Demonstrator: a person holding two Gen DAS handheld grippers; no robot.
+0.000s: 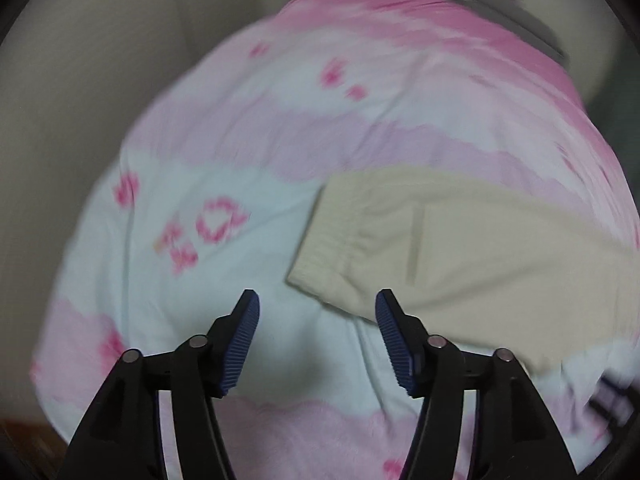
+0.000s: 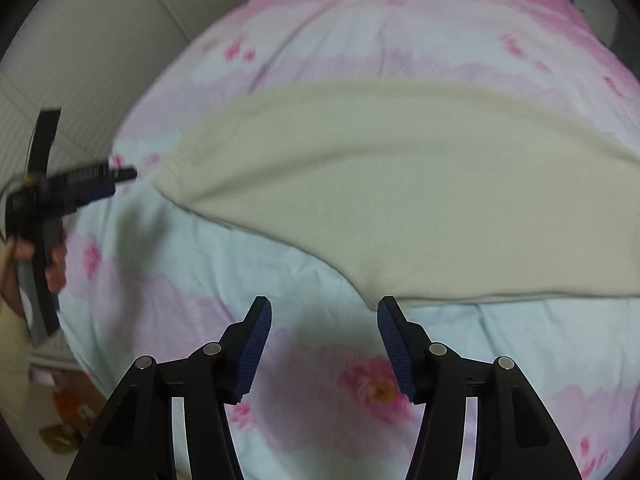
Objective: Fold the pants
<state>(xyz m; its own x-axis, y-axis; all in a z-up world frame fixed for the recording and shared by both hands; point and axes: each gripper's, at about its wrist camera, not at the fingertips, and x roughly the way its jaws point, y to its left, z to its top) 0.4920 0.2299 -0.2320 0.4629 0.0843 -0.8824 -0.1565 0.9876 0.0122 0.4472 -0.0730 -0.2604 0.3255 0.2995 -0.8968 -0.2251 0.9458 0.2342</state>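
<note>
**Both grippers open above the bed, pants not yet gripped**

The left gripper [image 1: 317, 300] has its jaws spread wide and nothing is between the blue pads [image 1: 245, 344]. It hangs above the bedcover, and the right pad is near the corner of the waistband [image 1: 320, 248] of the pants, but not touching it as far as I can see. The right gripper [image 2: 324, 308] is also wide open and empty. Its right fingertip is just beside the lower edge of the pants [image 2: 400, 184], at the point where the cloth makes a corner.

The cream pants lie flat across the pink and light blue bedcover [image 2: 200, 280], with the waistband toward the left gripper and the long part going to the right. In the right wrist view the left gripper [image 2: 120, 176] is seen from the side, near the waistband end, and the person's hand [image 2: 24, 264] holds its handle.

My judgement is that the step in hand is the approach before the first grip. The pants seem already laid as one long strip. The next move would call for each gripper to come down on the near edge and close on it, so that no bedcover is pinched together with it.

No container is visible in either view. On the floor at the lower left there are some orange and brown things [image 2: 68, 416], too blurred to name.
</note>
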